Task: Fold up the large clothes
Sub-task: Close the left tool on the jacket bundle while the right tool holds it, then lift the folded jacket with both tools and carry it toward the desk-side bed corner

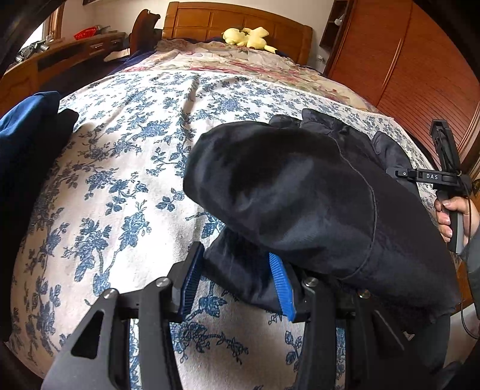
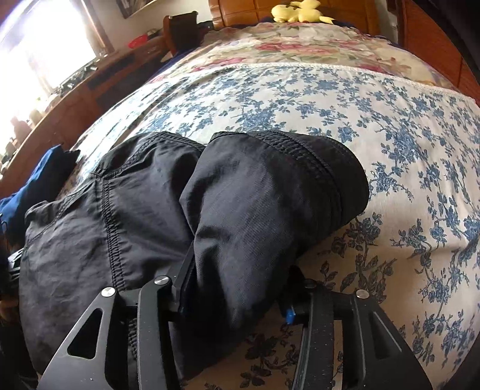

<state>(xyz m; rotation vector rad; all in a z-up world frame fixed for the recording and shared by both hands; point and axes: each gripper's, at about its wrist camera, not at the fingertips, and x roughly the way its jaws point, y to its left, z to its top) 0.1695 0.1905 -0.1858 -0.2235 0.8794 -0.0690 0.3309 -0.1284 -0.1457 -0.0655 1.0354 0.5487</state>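
Note:
A black garment (image 1: 285,195) (image 2: 135,195) lies bunched on the blue-flowered bed sheet (image 1: 120,150) (image 2: 405,135), one part folded over the rest. My left gripper (image 1: 235,250) stands open at its near left corner. A flat layer of the cloth lies between the blue pads (image 1: 190,279), and the raised fold hangs over the right finger. My right gripper (image 2: 241,261) is open too, with a thick fold with a ribbed band draped between and over its fingers; only a bit of the right pad (image 2: 289,316) shows. A hand (image 1: 450,216) holds the right gripper's handle.
A folded blue cloth (image 1: 27,126) (image 2: 36,180) lies at the bed's left edge. A yellow plush toy (image 1: 249,37) (image 2: 300,12) sits by the wooden headboard (image 1: 234,21). A wooden desk (image 1: 60,60) runs along the left, a wardrobe (image 1: 405,75) along the right.

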